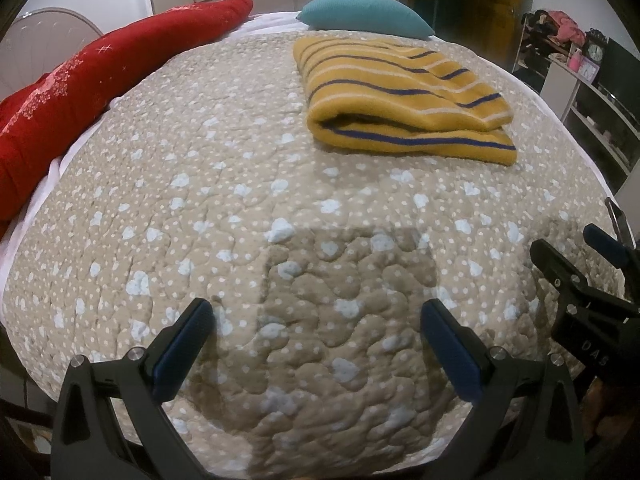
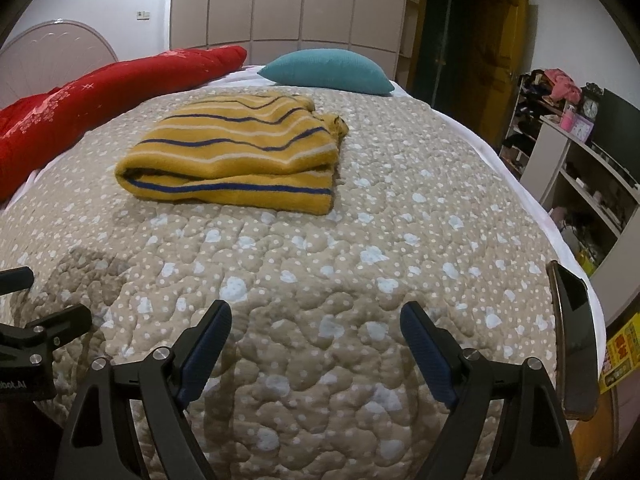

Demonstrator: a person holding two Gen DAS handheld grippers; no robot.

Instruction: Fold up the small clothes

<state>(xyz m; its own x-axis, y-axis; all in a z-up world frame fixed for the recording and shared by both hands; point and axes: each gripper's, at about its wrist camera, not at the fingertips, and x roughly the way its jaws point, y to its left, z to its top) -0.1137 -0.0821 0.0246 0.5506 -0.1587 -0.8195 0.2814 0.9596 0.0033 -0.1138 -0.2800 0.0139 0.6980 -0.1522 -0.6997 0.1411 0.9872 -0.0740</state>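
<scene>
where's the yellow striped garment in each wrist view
Left wrist: the yellow striped garment lies upper right of centre, folded on the quilt.
Right wrist: the garment lies upper left of centre.
Shared landmark: the teal pillow just behind it.

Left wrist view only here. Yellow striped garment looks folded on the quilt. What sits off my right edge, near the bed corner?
Observer: A dark phone lies at the quilt's right edge, beside the right gripper.
Operator: Right jaws holding anything?
Observer: No. They stand open over bare quilt; the left gripper is open too.
Operator: Garment's far right corner tidy?
Observer: Not quite. The yellow striped garment has a bunched bit of cloth sticking out at its far right corner.
</scene>
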